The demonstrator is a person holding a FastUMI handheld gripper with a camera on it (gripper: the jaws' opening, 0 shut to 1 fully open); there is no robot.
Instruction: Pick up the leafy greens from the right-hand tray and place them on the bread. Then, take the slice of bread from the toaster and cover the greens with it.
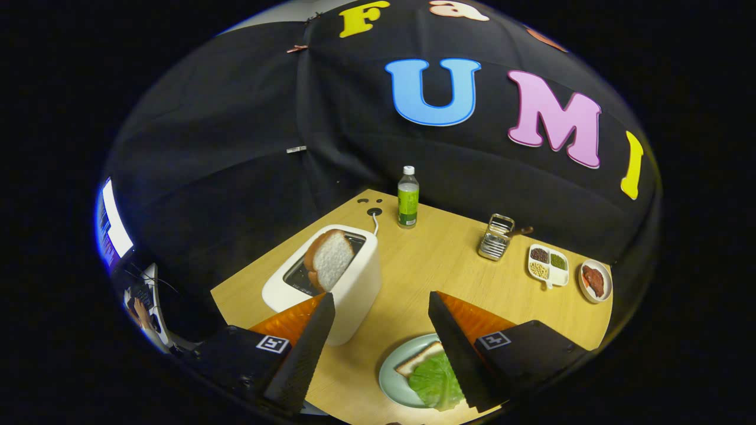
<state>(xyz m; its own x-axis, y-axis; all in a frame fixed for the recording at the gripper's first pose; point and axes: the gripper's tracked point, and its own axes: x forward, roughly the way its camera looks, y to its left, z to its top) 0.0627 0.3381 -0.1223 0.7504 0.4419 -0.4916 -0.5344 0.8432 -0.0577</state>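
One toaster (pixel 345 277), two bread slices, tool (pixel 383 307) fingers apart.

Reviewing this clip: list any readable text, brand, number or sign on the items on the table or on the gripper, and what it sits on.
No text is legible.
Bottle: green label, print too small to read.
Gripper, fingers open over the table: a square tag pattern on each side of its body, no letters or numbers.
Toaster, bread slice, plate with greens, metal rack, divided dish: no markings seen.
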